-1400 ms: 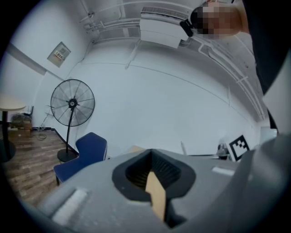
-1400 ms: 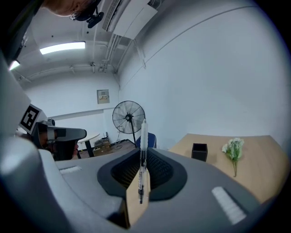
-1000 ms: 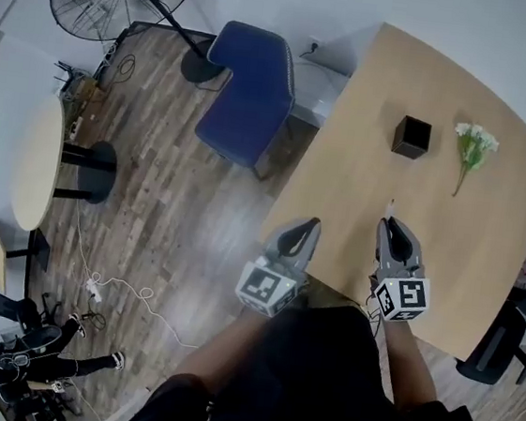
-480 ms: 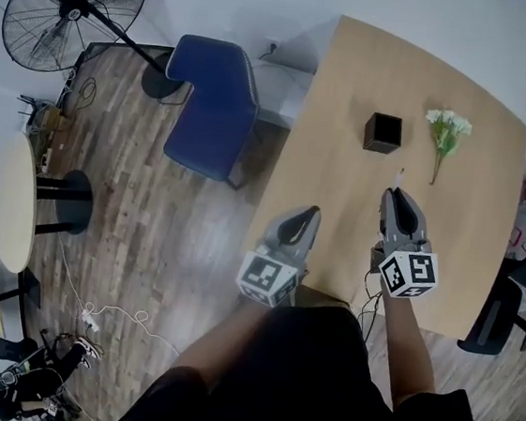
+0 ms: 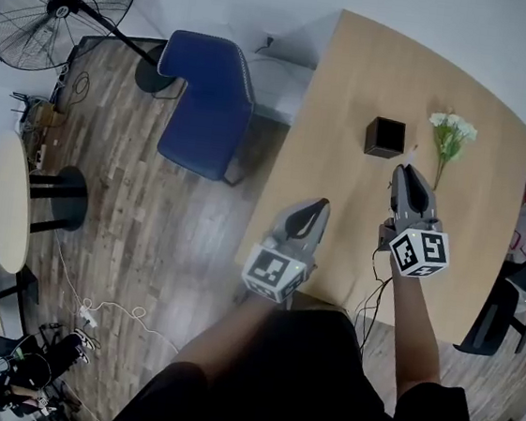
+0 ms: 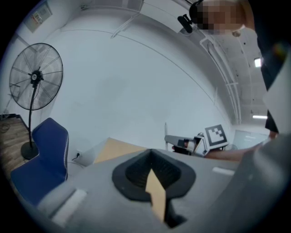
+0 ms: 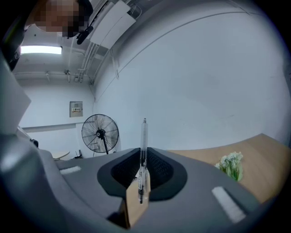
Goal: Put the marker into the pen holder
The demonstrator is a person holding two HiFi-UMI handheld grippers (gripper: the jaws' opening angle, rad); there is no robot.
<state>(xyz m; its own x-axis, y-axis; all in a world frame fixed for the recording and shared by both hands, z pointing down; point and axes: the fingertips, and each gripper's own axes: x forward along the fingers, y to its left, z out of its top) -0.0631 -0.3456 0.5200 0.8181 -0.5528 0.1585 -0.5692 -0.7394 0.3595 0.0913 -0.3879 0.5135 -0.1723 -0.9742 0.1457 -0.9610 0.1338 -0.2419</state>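
Head view: the right gripper (image 5: 407,174) hangs over the table (image 5: 352,92), clamped on the marker (image 5: 409,156), close beside the pen holder (image 5: 385,137). The left gripper (image 5: 317,208) is near the table's edge.

Left gripper view — jaws together, nothing in them.

Right gripper view — the marker stands upright, pinched between the jaws, with its tip above them.

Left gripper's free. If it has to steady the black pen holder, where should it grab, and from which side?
Likely its two flat side walls, low down, coming in level from the person's side. The pen holder stands upright on the table, square and open-topped: parallel faces suit a pinch, and that leaves the mouth clear for the marker held in the right gripper.
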